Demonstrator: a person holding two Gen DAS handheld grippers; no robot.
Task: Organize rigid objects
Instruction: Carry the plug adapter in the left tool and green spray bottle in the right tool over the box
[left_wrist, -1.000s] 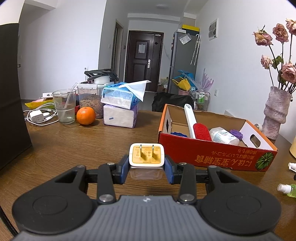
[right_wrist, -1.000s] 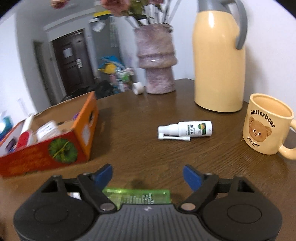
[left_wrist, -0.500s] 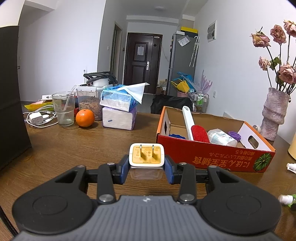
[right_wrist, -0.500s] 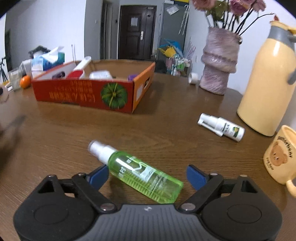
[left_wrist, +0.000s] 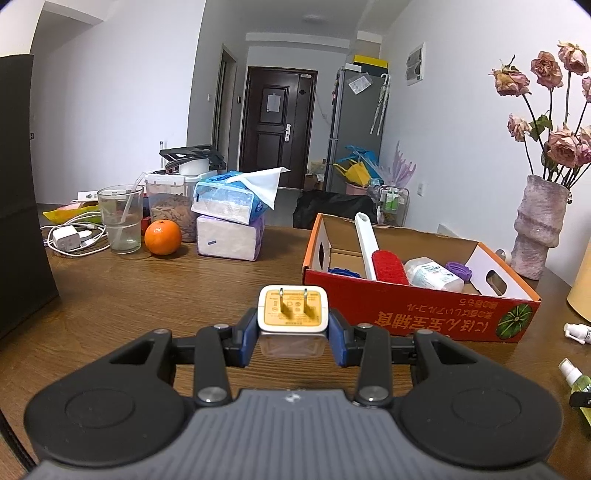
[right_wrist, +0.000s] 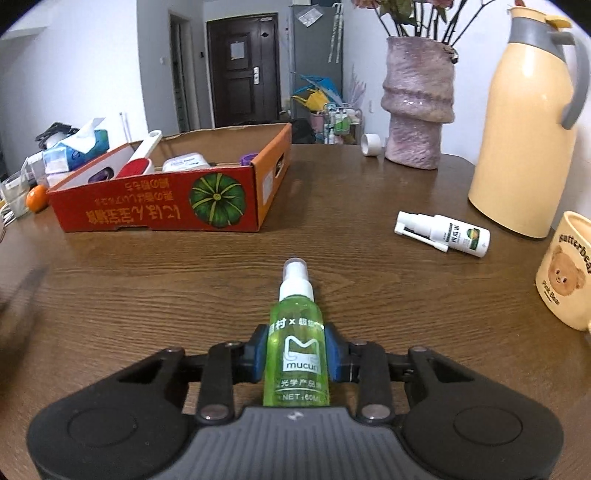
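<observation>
My left gripper (left_wrist: 292, 341) is shut on a white plug adapter (left_wrist: 292, 308) with an orange face, prongs up, held above the table left of the red cardboard box (left_wrist: 424, 302). My right gripper (right_wrist: 295, 354) is shut on a green spray bottle (right_wrist: 297, 347) whose white nozzle points forward; the bottle also shows at the right edge of the left wrist view (left_wrist: 580, 384). The box (right_wrist: 166, 206) holds a white and red brush (left_wrist: 384, 262), a white bottle (left_wrist: 432, 275) and a purple lid (left_wrist: 460, 269). A white spray bottle (right_wrist: 447, 232) lies on the table to the right.
A yellow thermos (right_wrist: 532, 125), a bear mug (right_wrist: 567, 269) and a pink vase (right_wrist: 417, 103) stand at the right. A tape roll (right_wrist: 371, 144) lies by the vase. An orange (left_wrist: 162, 237), a glass (left_wrist: 120, 218), tissue packs (left_wrist: 229, 221) and a charger with cable (left_wrist: 68, 238) sit far left.
My right gripper has turned in line with the green spray bottle and closed on it. My left gripper still holds the plug adapter and has drifted slightly back from the box.
</observation>
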